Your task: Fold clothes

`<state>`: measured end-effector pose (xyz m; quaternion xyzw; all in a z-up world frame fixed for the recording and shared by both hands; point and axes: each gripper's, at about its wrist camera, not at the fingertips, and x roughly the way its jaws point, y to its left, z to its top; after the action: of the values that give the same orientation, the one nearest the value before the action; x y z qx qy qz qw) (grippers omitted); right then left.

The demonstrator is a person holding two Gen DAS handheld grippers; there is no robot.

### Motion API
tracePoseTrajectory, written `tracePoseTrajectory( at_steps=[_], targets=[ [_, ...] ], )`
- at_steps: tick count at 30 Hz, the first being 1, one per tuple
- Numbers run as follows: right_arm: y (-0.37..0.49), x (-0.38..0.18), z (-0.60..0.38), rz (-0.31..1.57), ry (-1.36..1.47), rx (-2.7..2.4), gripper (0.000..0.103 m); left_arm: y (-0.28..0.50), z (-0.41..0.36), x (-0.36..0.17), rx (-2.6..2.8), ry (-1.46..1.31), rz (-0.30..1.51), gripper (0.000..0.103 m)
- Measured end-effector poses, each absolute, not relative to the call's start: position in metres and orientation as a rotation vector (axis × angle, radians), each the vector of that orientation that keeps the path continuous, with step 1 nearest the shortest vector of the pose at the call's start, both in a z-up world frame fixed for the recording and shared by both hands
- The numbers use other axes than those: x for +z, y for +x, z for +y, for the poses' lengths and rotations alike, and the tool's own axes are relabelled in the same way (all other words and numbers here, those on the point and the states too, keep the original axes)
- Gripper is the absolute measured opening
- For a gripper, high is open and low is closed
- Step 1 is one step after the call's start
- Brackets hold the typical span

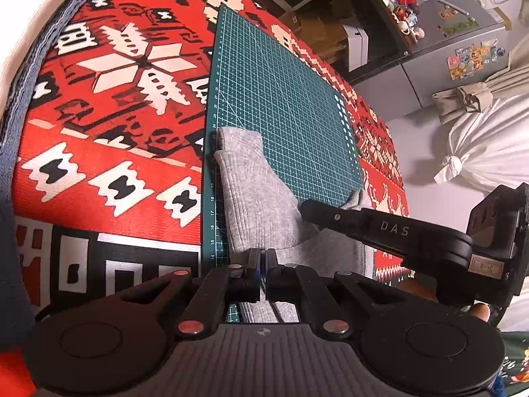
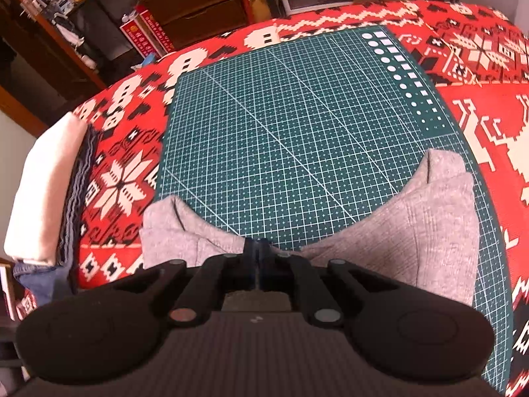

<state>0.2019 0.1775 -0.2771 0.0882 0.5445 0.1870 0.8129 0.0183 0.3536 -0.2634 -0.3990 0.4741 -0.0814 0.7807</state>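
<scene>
Cloth in red, white and black [image 2: 479,125] covers the whole table, and on it I keep the green cutting mat [image 2: 281,125] as a flat, gridded place to fold. Across the mat's near edge lies the grey garment [image 2: 429,225], both ends turned up because I am lifting it. My right claw [image 2: 256,261] is pinched tight on its middle edge; my left claw [image 1: 263,264] is closed on the fabric too, beside the other tool.

Matte black gripper [image 1: 263,258], "DAS" lettering
</scene>
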Motion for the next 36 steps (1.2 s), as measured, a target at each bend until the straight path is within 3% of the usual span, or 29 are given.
tracePoseTrajectory(
  at_steps=[36],
  targets=[
    [0.193,-0.282,0.168,1.171,0.228,0.352,0.000,0.019,0.359,-0.271,-0.191,-0.906,1.026,0.003]
  ],
)
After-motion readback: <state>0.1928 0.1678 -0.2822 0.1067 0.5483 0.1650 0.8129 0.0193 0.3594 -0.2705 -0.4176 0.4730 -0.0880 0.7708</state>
